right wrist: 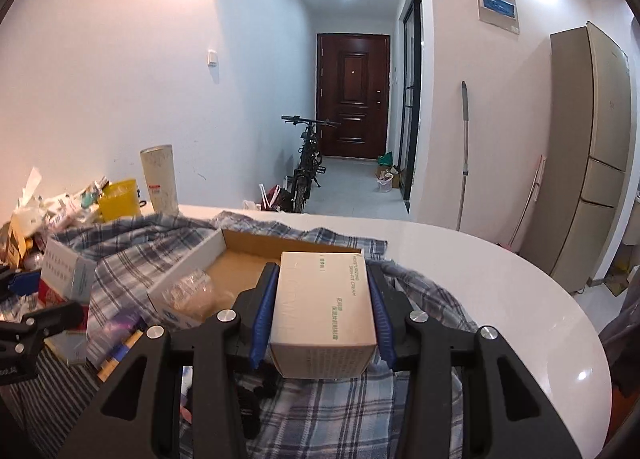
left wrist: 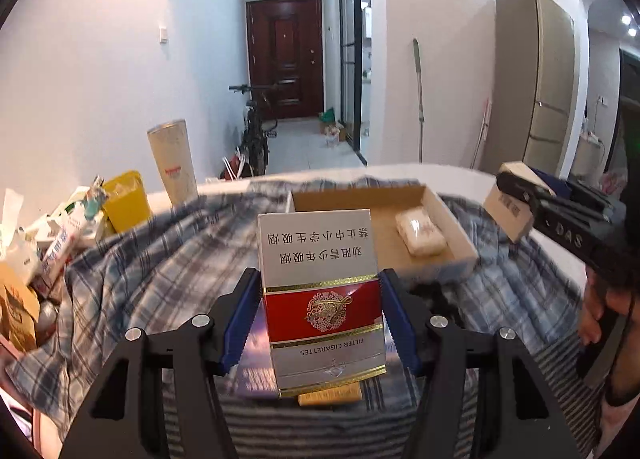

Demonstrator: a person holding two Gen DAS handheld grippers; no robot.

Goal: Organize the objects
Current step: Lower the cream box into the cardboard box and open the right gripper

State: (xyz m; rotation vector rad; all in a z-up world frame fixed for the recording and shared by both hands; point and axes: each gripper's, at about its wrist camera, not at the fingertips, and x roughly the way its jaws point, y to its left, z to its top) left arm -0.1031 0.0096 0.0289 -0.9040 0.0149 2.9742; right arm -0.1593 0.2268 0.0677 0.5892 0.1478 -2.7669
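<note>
Red-and-white cigarette pack (left wrist: 320, 295) upright, clamped between left gripper (left wrist: 320, 315) pads; cream box (right wrist: 324, 311) gripped by right gripper (right wrist: 322, 313); open cardboard tray (left wrist: 460, 255) just ahead.

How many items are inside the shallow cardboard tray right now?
1: a white plastic-wrapped packet lies inside the shallow cardboard tray, toward its right side in the left wrist view. The held cream box blocks part of the tray in the right wrist view, so more may be hidden.
</note>
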